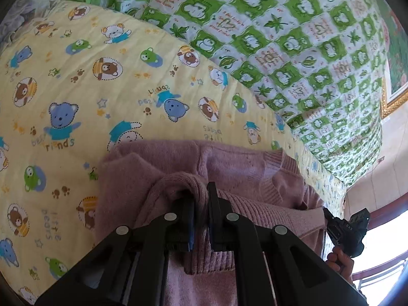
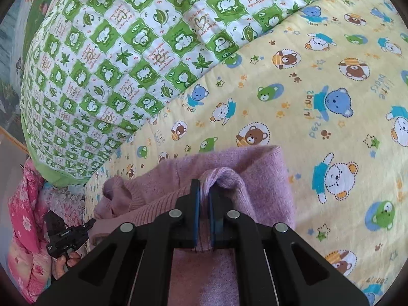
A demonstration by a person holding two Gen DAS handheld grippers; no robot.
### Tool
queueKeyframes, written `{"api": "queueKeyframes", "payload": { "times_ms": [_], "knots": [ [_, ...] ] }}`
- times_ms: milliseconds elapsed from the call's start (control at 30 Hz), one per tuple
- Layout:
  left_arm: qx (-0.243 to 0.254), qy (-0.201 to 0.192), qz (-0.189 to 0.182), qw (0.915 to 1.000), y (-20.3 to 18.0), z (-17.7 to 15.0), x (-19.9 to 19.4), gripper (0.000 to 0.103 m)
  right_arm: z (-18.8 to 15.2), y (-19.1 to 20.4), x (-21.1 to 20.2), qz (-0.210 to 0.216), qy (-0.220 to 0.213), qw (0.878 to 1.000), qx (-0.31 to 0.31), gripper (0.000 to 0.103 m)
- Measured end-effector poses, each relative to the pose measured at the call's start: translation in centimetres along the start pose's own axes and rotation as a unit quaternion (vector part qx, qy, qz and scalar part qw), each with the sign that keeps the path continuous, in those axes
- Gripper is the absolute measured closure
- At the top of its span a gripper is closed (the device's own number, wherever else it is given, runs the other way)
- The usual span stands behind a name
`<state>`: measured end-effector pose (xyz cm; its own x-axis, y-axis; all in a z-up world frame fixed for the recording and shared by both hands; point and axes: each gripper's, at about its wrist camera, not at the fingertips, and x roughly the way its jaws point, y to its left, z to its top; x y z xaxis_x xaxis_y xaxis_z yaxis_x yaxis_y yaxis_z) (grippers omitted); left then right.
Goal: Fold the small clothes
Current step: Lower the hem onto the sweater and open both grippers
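A small pink knitted sweater point(image 1: 229, 168) lies on the yellow bear-print sheet point(image 1: 76, 89). My left gripper point(image 1: 201, 199) is shut on a ribbed edge of the sweater, which bunches between its jaws. My right gripper point(image 2: 204, 191) is shut on another bunched fold of the same sweater point(image 2: 260, 168). Each gripper shows in the other's view: the right one at the sweater's right edge point(image 1: 344, 229), the left one at its left edge point(image 2: 66, 234). The sweater's V-neck collar point(image 1: 275, 186) faces up between them.
A green-and-white patchwork quilt point(image 1: 293, 38) lies bunched along the far side of the sheet and also shows in the right wrist view point(image 2: 114, 51). Pink floral bedding point(image 2: 25, 216) is piled off the sheet's left edge. A gold picture frame point(image 1: 390, 102) hangs at right.
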<state>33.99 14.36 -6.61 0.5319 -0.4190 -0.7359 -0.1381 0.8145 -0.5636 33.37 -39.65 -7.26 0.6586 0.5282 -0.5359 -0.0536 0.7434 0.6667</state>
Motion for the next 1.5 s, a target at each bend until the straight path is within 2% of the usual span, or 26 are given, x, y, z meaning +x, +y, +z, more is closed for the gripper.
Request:
{"api": "queueKeyframes", "payload": {
  "times_ms": [167,267,300,333,400,600,667,767,867,933,1067,1233,1333,1433,1500],
  "knots": [
    [-0.004,-0.003,-0.003,1.0000,0.1,0.0,0.0,0.091,0.3,-0.6,0.3,0.016,0.008,1.000,0.026,0.092],
    [-0.001,-0.006,-0.012,0.9999,-0.2,0.0,-0.6,0.084,0.7,-0.5,-0.1,0.021,0.007,0.999,0.036,0.086],
    [0.000,-0.009,-0.016,0.9998,-0.2,0.1,-1.0,0.079,0.8,-0.4,-0.5,0.023,0.001,0.999,0.035,0.078],
    [-0.002,-0.014,-0.021,0.9997,-0.2,0.1,-1.5,0.076,0.9,-0.2,-0.9,0.024,-0.006,0.999,0.035,0.066],
    [-0.008,-0.024,-0.027,0.9993,-0.1,0.2,-2.5,0.068,1.2,0.2,-2.0,0.022,-0.029,0.999,0.034,0.057],
    [0.002,-0.056,0.004,0.9984,-0.2,0.2,-5.6,0.056,1.3,1.4,-4.3,0.021,-0.055,0.998,0.022,0.057],
    [0.020,-0.063,0.016,0.9977,-0.7,-0.3,-6.9,0.054,1.0,1.8,-4.9,0.023,-0.056,0.998,0.015,0.057],
    [0.056,-0.059,0.030,0.9962,-1.9,-1.6,-8.0,0.043,-0.2,2.6,-5.8,0.025,-0.054,0.998,-0.003,0.057],
    [0.100,-0.041,0.028,0.9937,-3.6,-3.8,-8.3,0.042,-1.7,3.6,-5.9,0.026,-0.042,0.999,-0.023,0.057],
    [0.134,-0.020,0.022,0.9905,-5.2,-5.6,-8.0,0.042,-3.1,4.6,-5.7,0.031,-0.031,0.998,-0.041,0.057],
    [0.209,0.020,0.007,0.9777,-8.6,-9.4,-6.5,0.042,-6.3,7.4,-4.8,0.049,0.004,0.993,-0.106,0.057],
    [0.300,0.067,-0.018,0.9514,-12.8,-14.2,-3.9,0.042,-10.9,10.8,-2.6,0.078,0.061,0.973,-0.208,0.058],
    [0.330,0.084,-0.023,0.9400,-14.0,-15.9,-1.9,0.042,-13.0,11.7,-1.0,0.084,0.091,0.960,-0.250,0.062],
    [0.343,0.090,-0.016,0.9349,-14.6,-16.3,0.3,0.042,-14.2,12.2,1.3,0.074,0.118,0.950,-0.279,0.068],
    [0.337,0.090,-0.005,0.9372,-14.3,-15.7,1.8,0.042,-14.1,12.0,3.0,0.064,0.128,0.950,-0.278,0.069]
  ]
}}
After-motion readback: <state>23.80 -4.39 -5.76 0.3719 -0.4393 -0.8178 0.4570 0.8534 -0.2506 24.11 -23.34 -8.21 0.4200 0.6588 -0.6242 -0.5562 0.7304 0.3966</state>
